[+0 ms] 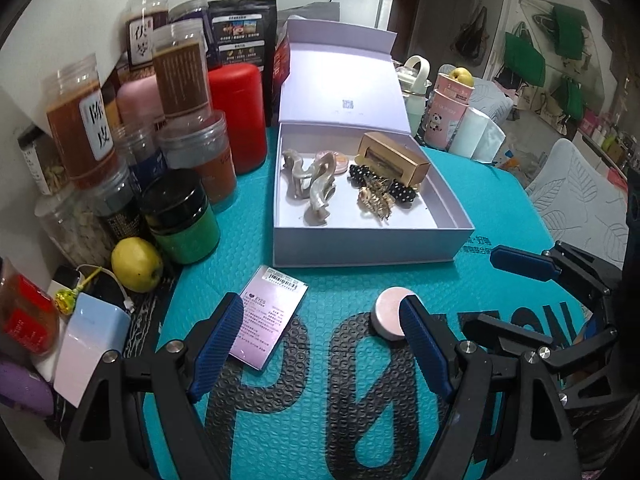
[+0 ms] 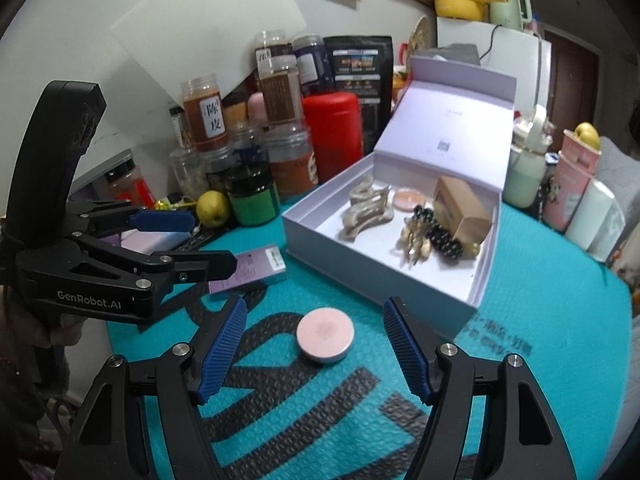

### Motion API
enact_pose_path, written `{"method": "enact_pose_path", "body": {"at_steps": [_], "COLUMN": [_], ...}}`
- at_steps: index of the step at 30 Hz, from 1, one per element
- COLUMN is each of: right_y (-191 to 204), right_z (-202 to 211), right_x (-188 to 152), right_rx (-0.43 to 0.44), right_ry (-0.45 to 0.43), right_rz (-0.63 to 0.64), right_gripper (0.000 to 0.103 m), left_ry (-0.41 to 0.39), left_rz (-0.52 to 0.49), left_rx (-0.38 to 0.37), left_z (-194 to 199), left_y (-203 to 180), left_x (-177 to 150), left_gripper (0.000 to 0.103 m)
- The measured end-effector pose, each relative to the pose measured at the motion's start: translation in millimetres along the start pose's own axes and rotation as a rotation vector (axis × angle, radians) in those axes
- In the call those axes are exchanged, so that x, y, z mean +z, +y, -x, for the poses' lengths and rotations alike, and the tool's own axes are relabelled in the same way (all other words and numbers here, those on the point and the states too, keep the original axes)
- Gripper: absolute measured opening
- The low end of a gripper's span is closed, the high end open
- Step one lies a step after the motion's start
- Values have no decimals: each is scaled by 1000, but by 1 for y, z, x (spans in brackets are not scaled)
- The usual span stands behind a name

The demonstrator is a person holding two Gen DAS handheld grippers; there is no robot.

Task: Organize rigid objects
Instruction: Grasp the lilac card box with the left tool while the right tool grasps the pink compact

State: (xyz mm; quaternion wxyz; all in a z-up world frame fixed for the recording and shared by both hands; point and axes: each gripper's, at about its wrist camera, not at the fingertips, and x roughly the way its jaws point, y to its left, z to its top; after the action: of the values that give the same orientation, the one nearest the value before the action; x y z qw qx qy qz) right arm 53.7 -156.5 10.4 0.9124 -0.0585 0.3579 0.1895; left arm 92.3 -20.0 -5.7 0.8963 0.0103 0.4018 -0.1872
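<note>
**Ana:** Right wrist view has the right gripper (image 2: 316,344) spread wide and empty over the pink round tin (image 2: 325,335), which lies on the teal mat (image 2: 540,320) just before the open lilac box (image 2: 384,280).

**Ben:** And the left gripper (image 1: 322,344)?

**Ana:** Also open, holding nothing, near the purple card (image 1: 272,318).

**Ben:** Risks?

**Ana:** The tin is low and smooth; I think pads closing too high could squirt it sideways. The two grippers are close, so they could collide.

**Ben:** Surroundings?

**Ana:** Bubbled mat, crowded jars (image 1: 180,76), cluttered room behind.
</note>
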Motion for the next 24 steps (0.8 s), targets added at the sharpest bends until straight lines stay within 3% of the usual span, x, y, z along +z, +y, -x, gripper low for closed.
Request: {"method": "enact_pose_path", "body": {"at_steps": [24], "right_y": [-21], "right_z": [-80], "right_x": [-25], "right_rx": [-28], "right_ry": [168], "right_rz": [-51], "right_gripper": [71], "left_ry": [114], "left_rz": [38], "left_rx": [23], "left_z": [-79], "left_y": [41], "left_x": [-9], "left_gripper": [80]}}
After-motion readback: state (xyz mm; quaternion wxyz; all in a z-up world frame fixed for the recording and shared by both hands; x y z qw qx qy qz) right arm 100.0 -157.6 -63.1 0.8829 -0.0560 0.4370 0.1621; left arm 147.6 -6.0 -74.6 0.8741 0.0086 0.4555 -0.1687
